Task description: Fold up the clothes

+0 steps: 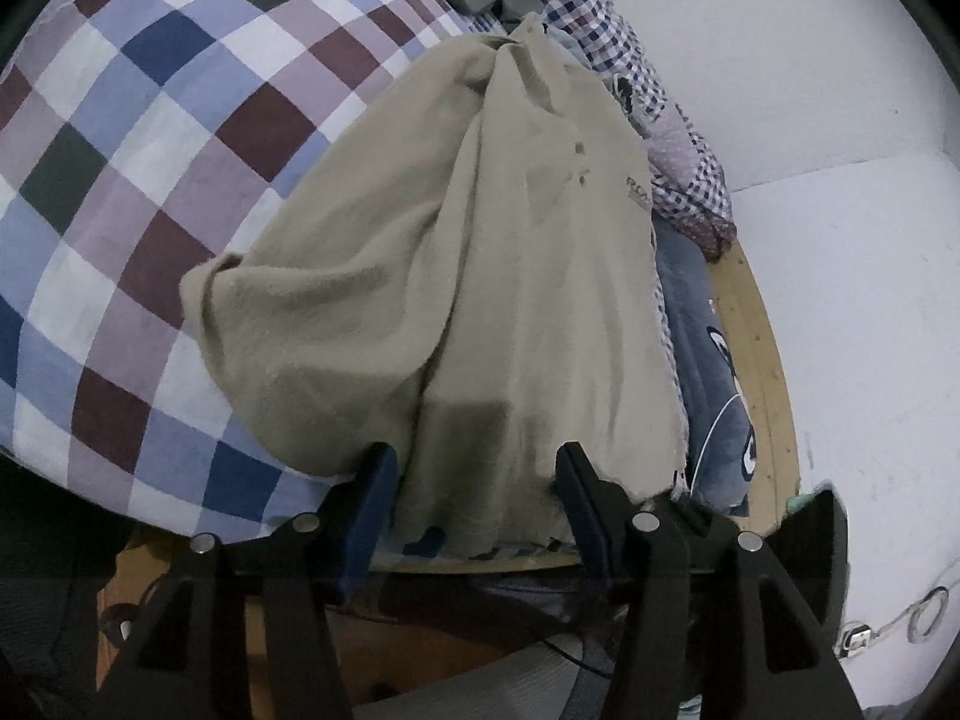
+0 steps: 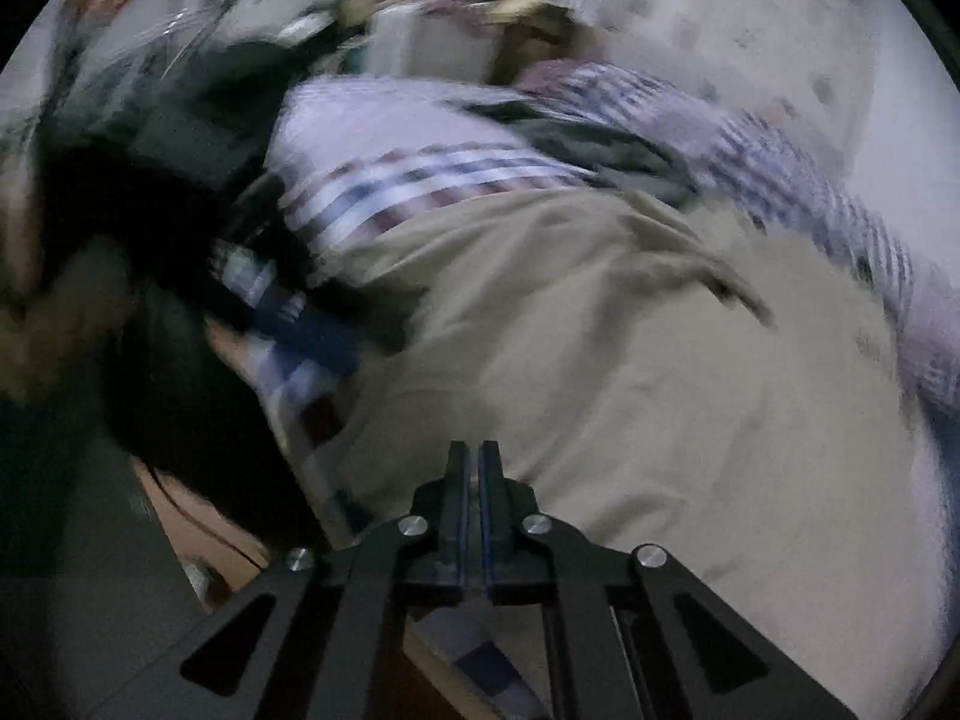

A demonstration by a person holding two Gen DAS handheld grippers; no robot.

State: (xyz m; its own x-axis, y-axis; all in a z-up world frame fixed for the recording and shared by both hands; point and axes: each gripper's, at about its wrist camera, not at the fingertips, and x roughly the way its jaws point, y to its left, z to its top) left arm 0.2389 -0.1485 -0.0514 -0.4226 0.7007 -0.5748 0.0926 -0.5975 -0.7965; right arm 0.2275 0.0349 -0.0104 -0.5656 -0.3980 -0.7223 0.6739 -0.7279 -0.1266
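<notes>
Two grippers work over one beige shirt [image 1: 480, 276], which lies bunched on a checked bedspread [image 1: 144, 180] with its near hem hanging toward the bed's edge. The left gripper [image 1: 477, 480] stands wide, its blue-padded fingers [image 1: 375, 498] set on either side of the hem, cloth lying between them without being pinched. The right gripper [image 2: 474, 468] has its fingers drawn together until only a sliver of a gap shows; that view is badly smeared, and I cannot tell whether any fabric is caught there. Beside the shirt sits a heap of gingham clothes [image 1: 606, 30] against a white wall [image 1: 810, 90].
</notes>
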